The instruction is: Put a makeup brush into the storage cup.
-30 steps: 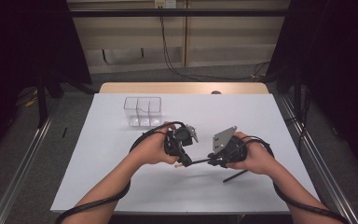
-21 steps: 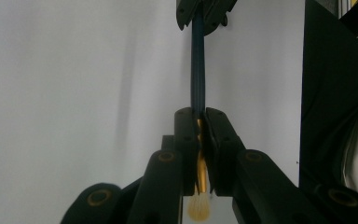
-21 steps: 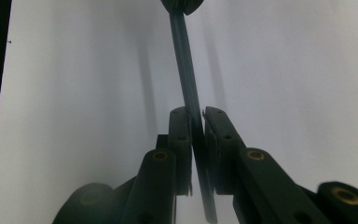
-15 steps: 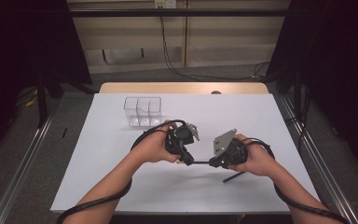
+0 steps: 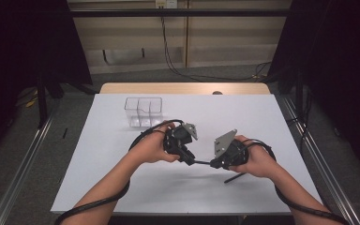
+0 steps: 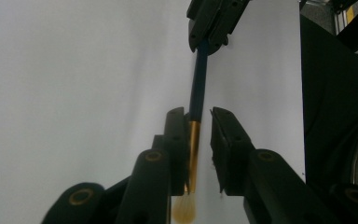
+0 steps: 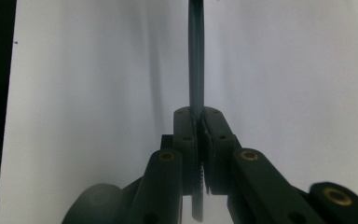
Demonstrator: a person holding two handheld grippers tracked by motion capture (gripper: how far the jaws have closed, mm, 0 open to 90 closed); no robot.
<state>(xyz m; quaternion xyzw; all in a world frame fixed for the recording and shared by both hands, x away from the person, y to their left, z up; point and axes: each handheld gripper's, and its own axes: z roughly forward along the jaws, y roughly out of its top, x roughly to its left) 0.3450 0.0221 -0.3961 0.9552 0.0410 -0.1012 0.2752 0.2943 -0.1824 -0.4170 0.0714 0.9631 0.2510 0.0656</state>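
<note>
Above the white table, a dark-handled paintbrush spans both grippers. The left gripper has just been opening its jaws (gold ferrule between them, unpressed); the right gripper clamps the handle, likely completing a handover. A clear divided box waits nearby.

One paintbrush, one clear divided box, two hand-held grippers, one table.
</note>
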